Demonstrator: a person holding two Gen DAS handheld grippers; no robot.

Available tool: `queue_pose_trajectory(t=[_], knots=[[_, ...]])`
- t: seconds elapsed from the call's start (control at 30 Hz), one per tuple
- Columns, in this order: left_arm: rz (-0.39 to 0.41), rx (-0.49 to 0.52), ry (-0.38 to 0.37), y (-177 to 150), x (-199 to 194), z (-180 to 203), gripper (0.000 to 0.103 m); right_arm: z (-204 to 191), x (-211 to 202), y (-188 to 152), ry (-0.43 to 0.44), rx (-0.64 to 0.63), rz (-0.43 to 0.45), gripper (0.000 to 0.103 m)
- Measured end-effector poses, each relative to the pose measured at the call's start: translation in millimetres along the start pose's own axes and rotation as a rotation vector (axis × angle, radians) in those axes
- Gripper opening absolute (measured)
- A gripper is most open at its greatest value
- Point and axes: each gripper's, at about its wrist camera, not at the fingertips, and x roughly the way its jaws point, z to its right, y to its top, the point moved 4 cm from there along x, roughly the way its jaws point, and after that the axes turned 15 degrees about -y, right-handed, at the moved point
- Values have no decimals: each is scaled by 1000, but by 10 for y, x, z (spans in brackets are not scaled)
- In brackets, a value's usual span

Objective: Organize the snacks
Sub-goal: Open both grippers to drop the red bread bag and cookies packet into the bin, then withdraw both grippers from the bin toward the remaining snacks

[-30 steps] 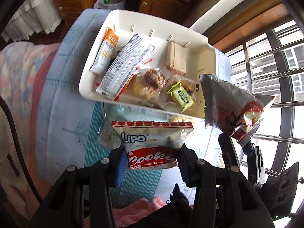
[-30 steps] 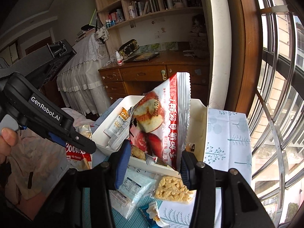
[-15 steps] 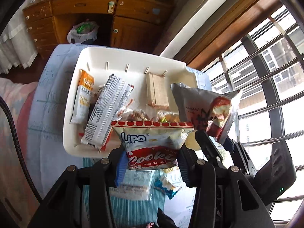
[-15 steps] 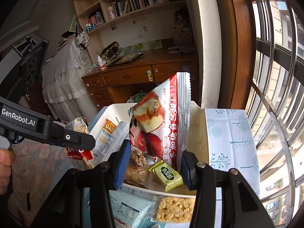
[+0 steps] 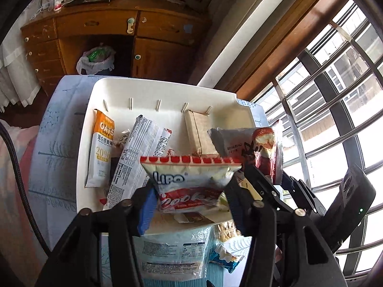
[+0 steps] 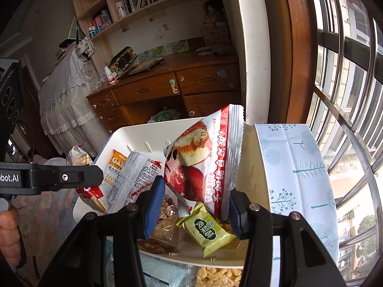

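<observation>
While both claws hang over the white bin point(image 5: 167, 88), each has a snack between its jaws. Left claw point(image 5: 189, 205): jaws opening, Lipo cookie bag point(image 5: 189, 181) between them, left blue pad off the bag, right side hard to read; bag sits above the bin's near edge. Right claw point(image 6: 196, 205): holds the red date pack point(image 6: 205, 165) upright by its lower end, jaws part open around it, pack over the bin's right end, near the side wall. From the left view the same pack point(image 5: 249, 146) shows just right of the cookie bag, with the right claw's fingers point(image 5: 261, 186) under it. Bin contents: orange oat bar point(image 5: 101, 148) at left, white striped pack point(image 5: 136, 157) tilted beside it, brown wrapped block point(image 5: 198, 131) against the far wall, green sachet point(image 6: 208, 229) and a clear-wrapped cake point(image 6: 165, 222) at the near right. Bin sits on a tree-print cloth point(image 6: 294, 167) over the bench. Outside the bin, near edge: pale blue pack point(image 5: 172, 256) and a clear bag of yellow crackers point(image 6: 217, 275). Person's hand point(image 6: 9, 234) at the left edge of the right view, on the left claw's handle.
</observation>
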Motion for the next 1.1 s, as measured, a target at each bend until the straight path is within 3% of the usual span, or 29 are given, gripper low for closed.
queue_pose_trajectory(t=[0.17,0.5,0.83,1.1], knots=[[22,2,31,14,-37,17,69,30,55,-12,-27,-3,-29,62],[43,-7,78,-122,-240,158,72,226,-166,-29,-47,9,-10,62],[116,-36,99,-492,-603,385,74,443,-556,-84,-2,26,-4,63],[123,-82,122,-899,-746,448,74,627,-785,-224,43,23,-26,69]])
